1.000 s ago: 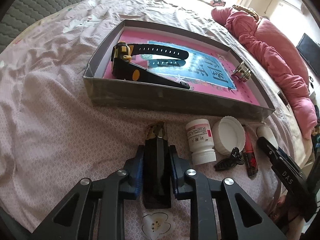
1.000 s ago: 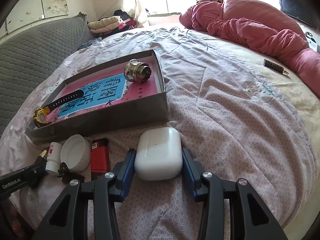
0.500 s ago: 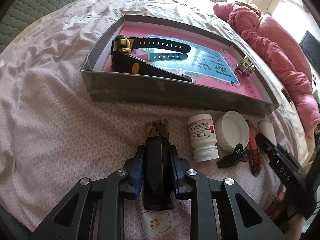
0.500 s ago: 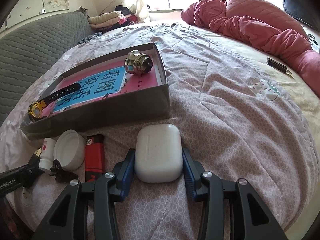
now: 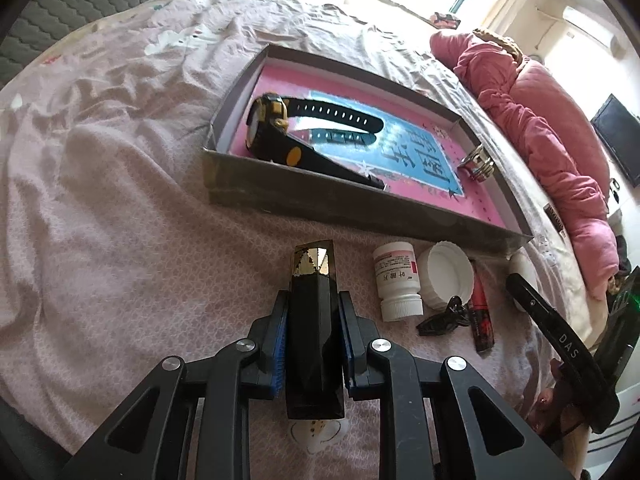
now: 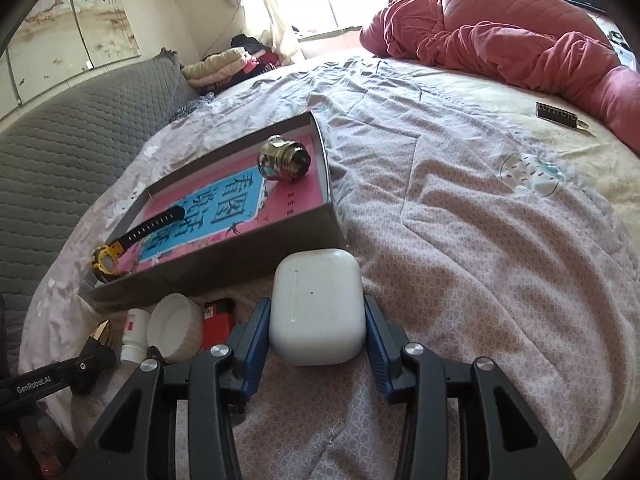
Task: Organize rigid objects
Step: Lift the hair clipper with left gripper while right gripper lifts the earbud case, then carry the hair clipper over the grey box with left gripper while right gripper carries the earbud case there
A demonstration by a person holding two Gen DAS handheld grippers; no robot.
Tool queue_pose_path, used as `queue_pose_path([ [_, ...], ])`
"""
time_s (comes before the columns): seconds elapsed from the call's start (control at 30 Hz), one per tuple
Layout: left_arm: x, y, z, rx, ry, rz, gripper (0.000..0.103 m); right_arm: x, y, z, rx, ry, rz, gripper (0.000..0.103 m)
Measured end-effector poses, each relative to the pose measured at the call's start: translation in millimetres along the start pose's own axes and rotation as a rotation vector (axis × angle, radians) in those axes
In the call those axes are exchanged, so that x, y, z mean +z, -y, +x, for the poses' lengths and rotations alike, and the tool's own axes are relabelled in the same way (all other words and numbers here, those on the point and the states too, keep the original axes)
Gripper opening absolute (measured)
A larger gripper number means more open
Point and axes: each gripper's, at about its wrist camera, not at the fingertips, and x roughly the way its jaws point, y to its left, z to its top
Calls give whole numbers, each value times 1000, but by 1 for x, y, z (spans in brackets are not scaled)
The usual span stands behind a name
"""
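both claws unmoved; one watch (image 5: 280,136), one knob (image 6: 285,158) in box (image 5: 360,216)

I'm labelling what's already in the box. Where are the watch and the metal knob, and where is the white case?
watch (image 5: 267,128), left wrist view, on its face housing.
metal knob (image 6: 285,157), right wrist view, on its body.
white case (image 6: 317,306), right wrist view, on its front.

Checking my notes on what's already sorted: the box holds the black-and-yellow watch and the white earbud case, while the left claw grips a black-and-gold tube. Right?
Not quite. The white earbud case is not in the box; the right claw grips it, as the right wrist view shows. The watch and a metal fitting are inside. The left claw does grip the black-and-gold tube.
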Motion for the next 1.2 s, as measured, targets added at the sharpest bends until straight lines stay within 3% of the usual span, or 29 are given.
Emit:
queue_pose_path([
  [0.7,13,6,-31,6,112,43,22,7,-23,-25,16,105,-109,44],
  [1.2,29,43,-30,-1,151,127,22,17,-31,-19,50,133,-127,44],
])
